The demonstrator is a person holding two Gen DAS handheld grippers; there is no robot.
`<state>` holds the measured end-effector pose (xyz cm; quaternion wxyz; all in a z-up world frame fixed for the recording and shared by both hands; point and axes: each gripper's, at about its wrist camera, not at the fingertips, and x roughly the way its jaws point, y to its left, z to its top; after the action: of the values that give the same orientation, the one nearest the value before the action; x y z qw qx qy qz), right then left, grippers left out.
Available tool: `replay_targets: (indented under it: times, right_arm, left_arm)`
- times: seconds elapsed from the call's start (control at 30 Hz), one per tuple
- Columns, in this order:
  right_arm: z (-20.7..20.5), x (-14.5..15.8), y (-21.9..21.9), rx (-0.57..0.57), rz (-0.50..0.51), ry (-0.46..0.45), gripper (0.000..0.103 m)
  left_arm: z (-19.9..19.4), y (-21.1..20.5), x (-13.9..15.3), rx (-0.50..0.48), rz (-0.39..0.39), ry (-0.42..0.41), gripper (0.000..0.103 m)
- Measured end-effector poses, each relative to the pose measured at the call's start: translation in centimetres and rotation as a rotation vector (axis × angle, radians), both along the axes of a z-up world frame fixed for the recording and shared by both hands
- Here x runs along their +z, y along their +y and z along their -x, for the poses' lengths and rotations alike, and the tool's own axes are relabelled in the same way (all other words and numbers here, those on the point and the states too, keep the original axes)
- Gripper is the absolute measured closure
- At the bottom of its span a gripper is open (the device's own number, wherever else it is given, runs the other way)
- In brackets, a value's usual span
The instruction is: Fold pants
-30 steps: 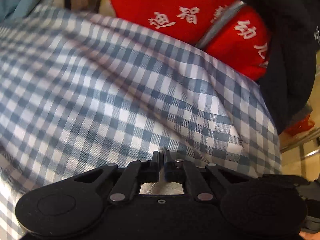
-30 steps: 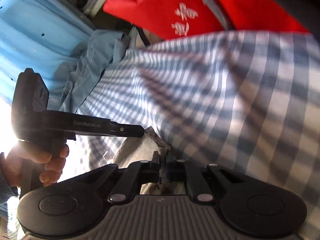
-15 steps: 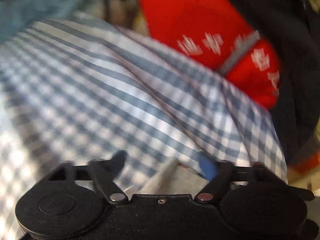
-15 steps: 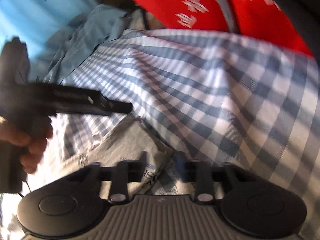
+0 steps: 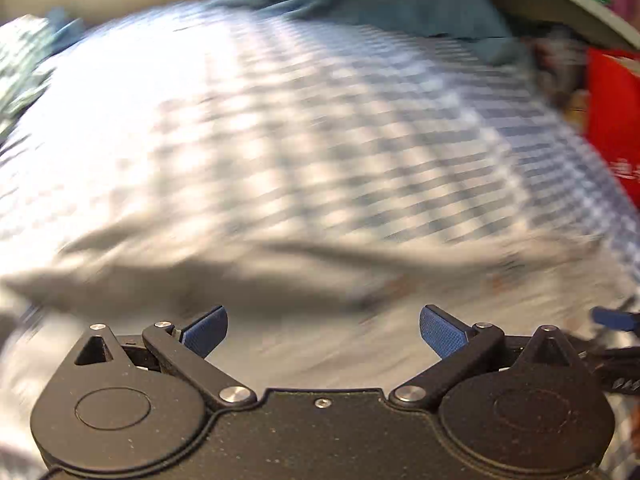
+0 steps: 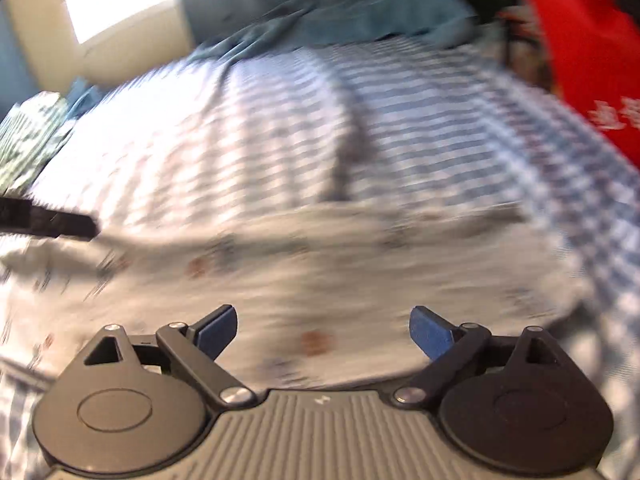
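Blue-and-white checked bedding (image 5: 320,128) fills both views, everything smeared by motion blur. Across its near half lie the pants (image 6: 320,272), pale grey with small printed marks, spread flat just ahead of both tools. A rumpled teal cloth (image 6: 340,12) sits at the far edge, a red bag with white characters (image 6: 592,48) off to the right. Left tool (image 5: 323,330): blue pads wide apart, gripping nothing, just over the pants. Right tool (image 6: 323,330): spread wide too, empty, hovering over the same pale fabric.
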<state>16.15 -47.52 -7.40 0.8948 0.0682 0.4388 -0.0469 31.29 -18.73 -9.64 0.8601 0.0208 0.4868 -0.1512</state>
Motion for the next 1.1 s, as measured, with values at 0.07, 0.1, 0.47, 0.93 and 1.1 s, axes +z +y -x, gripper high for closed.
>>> replay_targets:
  times: [0.07,0.1,0.47,0.93,1.1]
  right_arm:
    - [0.0,-0.8,2.0,0.021,0.037,0.042,0.005]
    - [-0.1,-1.3,2.7,0.022,0.057,0.069,0.005]
    - [-0.8,1.9,9.3,-0.021,0.140,0.096,0.000]
    - [-20.3,2.4,23.9,0.364,-0.205,0.104,0.022]
    - [-25.8,-0.7,26.8,0.393,-0.241,0.205,0.043]
  left_arm:
    - [0.8,4.6,-0.7,0.076,-0.013,0.029,0.001]
    - [1.2,7.0,-1.0,0.108,-0.017,0.039,0.001]
    - [3.5,28.7,-0.1,0.447,0.012,-0.004,0.001]
    - [-1.6,37.3,-3.9,0.572,-0.035,0.056,0.010]
    - [-0.9,38.0,-4.5,0.585,0.002,0.055,0.009]
